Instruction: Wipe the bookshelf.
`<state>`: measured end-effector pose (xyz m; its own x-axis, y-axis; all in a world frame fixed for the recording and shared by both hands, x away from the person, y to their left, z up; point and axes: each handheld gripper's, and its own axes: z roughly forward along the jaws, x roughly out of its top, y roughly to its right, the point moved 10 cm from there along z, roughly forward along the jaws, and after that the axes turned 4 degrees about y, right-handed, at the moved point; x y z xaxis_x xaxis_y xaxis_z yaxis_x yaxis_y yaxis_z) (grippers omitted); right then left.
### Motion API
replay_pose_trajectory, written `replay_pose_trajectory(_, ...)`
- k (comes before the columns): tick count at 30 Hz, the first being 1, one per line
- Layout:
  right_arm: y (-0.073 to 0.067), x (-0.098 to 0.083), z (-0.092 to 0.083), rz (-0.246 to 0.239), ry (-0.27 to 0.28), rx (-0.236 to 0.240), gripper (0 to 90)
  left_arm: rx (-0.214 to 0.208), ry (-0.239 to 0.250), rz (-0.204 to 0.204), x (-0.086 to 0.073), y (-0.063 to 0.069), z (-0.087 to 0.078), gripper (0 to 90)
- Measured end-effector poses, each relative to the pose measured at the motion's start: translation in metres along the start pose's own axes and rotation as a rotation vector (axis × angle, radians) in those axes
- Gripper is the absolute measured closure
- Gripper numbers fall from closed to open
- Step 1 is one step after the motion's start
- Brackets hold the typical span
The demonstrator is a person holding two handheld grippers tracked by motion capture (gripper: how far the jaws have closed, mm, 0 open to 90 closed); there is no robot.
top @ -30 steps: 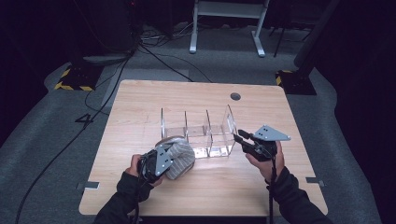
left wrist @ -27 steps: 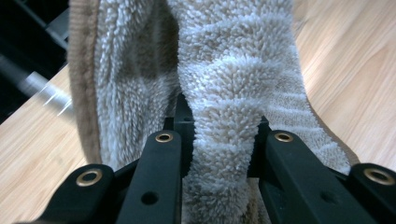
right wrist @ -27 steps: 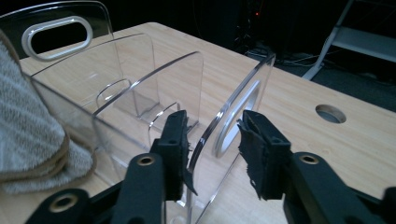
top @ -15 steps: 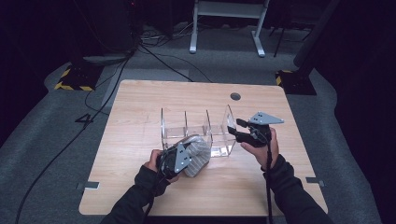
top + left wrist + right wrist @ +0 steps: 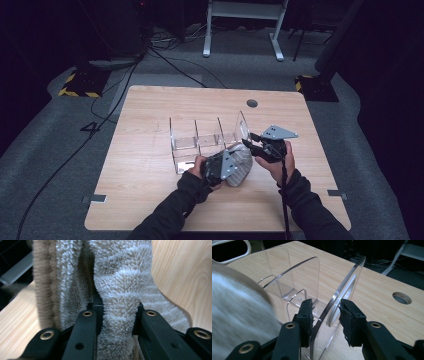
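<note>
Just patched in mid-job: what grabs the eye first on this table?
The fluffy grey towel, folded and pinched in the left gripper, held at the near right end of the clear divider rack. The right gripper straddles the rack's right end wall, its jaws just closing, not yet pressing on it.

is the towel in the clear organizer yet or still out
Out: the towel, folded in the left hand-held gripper, sits in front of the clear organizer, whose visible compartments look empty.
</note>
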<state>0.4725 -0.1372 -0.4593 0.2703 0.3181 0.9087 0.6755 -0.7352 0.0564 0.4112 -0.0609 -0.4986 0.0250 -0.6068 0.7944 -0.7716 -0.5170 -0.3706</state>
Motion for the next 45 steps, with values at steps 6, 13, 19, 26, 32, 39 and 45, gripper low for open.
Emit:
replay_pose_trajectory(6, 0.002, 0.001, -0.003, -0.030, 0.017, -0.029, 72.0, 0.021, -0.058, -0.001, -0.012, -0.006, -0.005, 75.7)
replay_pose_trajectory(13, 0.003, 0.002, -0.004, -0.049, 0.020, -0.037, 73.2, 0.053, -0.108, 0.005, -0.042, -0.020, -0.043, 75.7)
replay_pose_trajectory(19, 0.003, 0.002, -0.008, -0.049, 0.027, -0.029, 74.9, 0.158, -0.104, 0.015, -0.068, -0.039, -0.096, 76.0)
replay_pose_trajectory(26, 0.001, 0.001, -0.016, -0.055, 0.039, -0.023, 76.0, 0.227, -0.119, -0.006, -0.093, -0.055, -0.130, 75.3)
replay_pose_trajectory(32, 0.001, 0.006, -0.008, -0.041, 0.026, -0.027, 60.8, 0.220, -0.117, -0.057, -0.109, -0.062, -0.135, 74.8)
replay_pose_trajectory(39, 0.011, 0.010, 0.019, 0.027, -0.040, 0.022, 56.4, 0.209, -0.116, -0.051, -0.108, -0.064, -0.132, 74.5)
replay_pose_trajectory(45, 0.007, 0.000, 0.029, 0.032, -0.061, 0.067, 67.1, 0.202, -0.109, -0.062, -0.108, -0.068, -0.129, 74.5)
